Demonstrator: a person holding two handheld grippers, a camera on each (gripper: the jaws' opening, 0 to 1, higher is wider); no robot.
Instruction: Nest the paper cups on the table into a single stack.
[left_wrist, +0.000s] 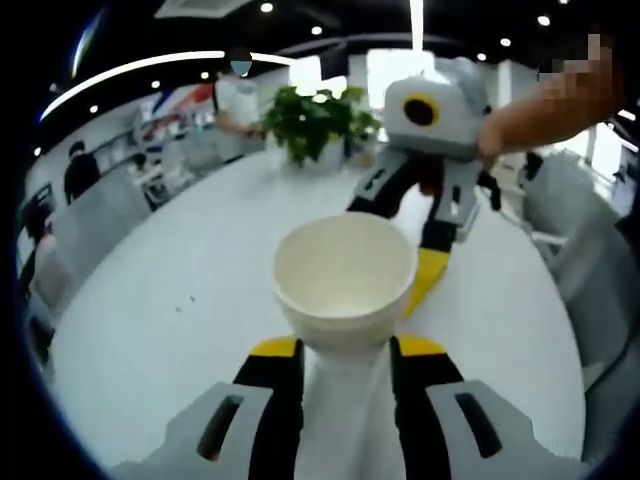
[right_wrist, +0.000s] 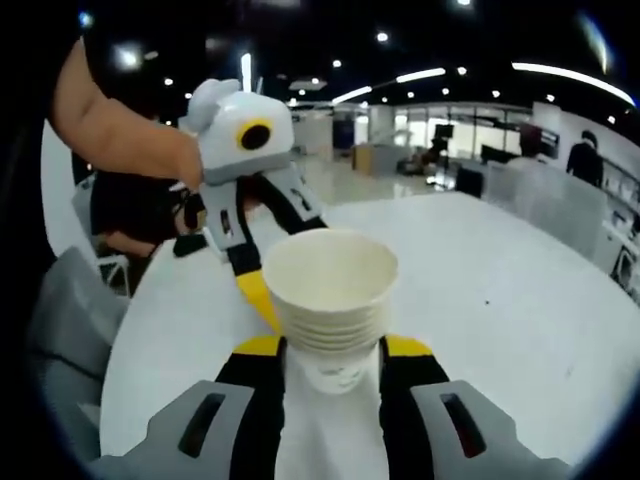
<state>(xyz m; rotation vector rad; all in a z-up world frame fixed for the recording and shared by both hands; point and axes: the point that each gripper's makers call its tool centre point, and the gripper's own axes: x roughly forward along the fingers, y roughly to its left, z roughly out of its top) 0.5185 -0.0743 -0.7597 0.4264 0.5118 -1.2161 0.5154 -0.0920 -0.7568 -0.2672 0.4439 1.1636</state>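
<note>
Left gripper (left_wrist: 345, 350): jaws closed onto a single cup (left_wrist: 345, 280), gripped low on its body, mouth facing away from the camera. Inside looks empty.

Right gripper (right_wrist: 332, 350): jaws clamped on a stack (right_wrist: 330, 300); several rims show banded one under another below the top mouth, so a number of cups are already nested.

Positions: both loads are held above the table (left_wrist: 170, 300), not resting on it. Each gripper appears in the other's view, facing across, near each other over the table's near part.

Table: white, rounded edge; no loose cups visible on the parts shown. A plant (left_wrist: 315, 120) stands near the far edge.

Surroundings: a chair (right_wrist: 70, 310) just beside the table edge; people in the background.

Progress: judged late. Most cups look nested in the right-hand stack; the cup in the left gripper seems to be the one left to add.

Left to do: line the cup up with the stack, seat one into the other, set the stack down.

Risk: thin paper may crush under a hard pinch; tilted mouths could jam.
</note>
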